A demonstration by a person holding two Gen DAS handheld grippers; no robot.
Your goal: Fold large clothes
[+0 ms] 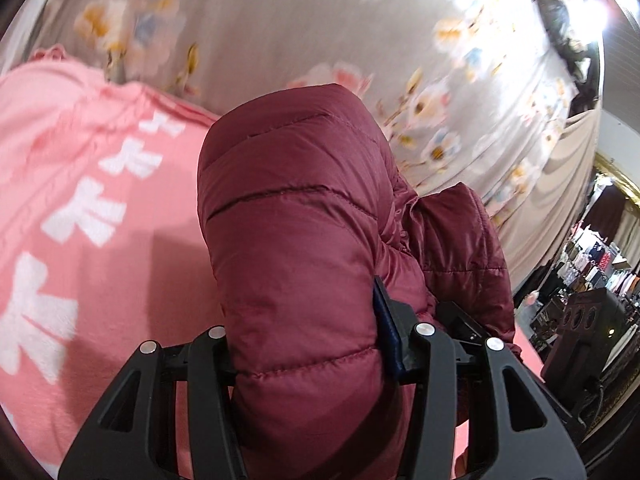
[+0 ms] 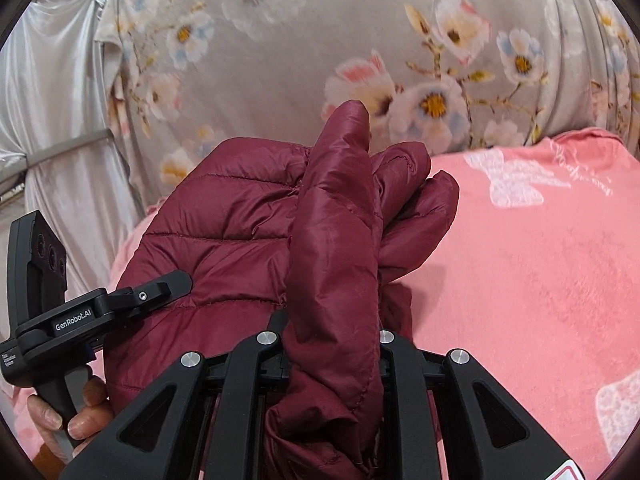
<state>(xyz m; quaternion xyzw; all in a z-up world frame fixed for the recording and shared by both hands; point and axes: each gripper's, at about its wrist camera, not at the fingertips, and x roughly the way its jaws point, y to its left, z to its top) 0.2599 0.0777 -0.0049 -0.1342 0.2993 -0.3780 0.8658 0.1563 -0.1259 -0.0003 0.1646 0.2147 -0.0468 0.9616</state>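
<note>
— What's the left gripper [image 1: 308, 344] got?

— A thick fold of the maroon puffer jacket [image 1: 296, 216]. Its jaws are clamped on the quilted fabric, which bulges up between them and rises well above the fingers.

— And the right gripper [image 2: 332, 344]?

— Same jacket [image 2: 332, 216], another part of it. A narrow padded ridge stands upright out of its jaws, pinched between them, with its tip pointing up toward the flowered cloth.

— So where's the jacket itself?

— Bunched up between the two grippers, over a pink blanket [image 2: 540, 272] with white bow shapes on it. From the right wrist view the left gripper [image 2: 152, 292] is just beside the jacket's left edge, touching it, and the person's left hand [image 2: 76, 412] is wrapped round its handle.

— What's past the blanket?

— A grey sheet printed with flowers [image 2: 280, 72], spread behind everything. To the far left of it hangs a silvery satin cloth [image 2: 52, 92]. In the left wrist view, off to the right, there's a dark cluttered area [image 1: 592, 264], too small to make out.
</note>
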